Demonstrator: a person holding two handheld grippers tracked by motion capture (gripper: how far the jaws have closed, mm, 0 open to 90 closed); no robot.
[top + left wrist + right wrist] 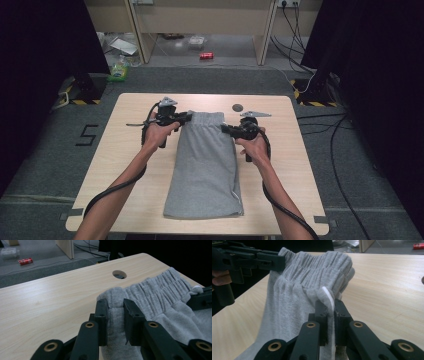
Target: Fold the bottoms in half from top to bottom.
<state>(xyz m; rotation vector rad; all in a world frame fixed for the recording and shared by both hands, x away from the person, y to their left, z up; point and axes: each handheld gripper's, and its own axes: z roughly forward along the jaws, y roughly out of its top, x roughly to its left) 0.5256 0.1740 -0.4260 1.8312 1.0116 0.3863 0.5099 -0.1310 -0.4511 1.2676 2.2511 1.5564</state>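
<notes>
Grey folded shorts (205, 165) lie lengthwise on the wooden table (130, 155), elastic waistband at the far end. My left gripper (186, 117) is shut on the waistband's left corner; in the left gripper view its jaws (115, 303) pinch a fold of grey cloth (160, 290), raised a little off the table. My right gripper (226, 130) is shut on the waistband's right corner. In the right gripper view its jaws (331, 305) clamp cloth (294, 290) with a white drawstring between them. The waistband hangs stretched between the two grippers.
A round hole (237, 107) is in the table just beyond the waistband, also seen in the left gripper view (119, 274). A red can (206, 55) and a green item (119, 72) lie on the floor past the table. Bare wood runs along both sides of the shorts.
</notes>
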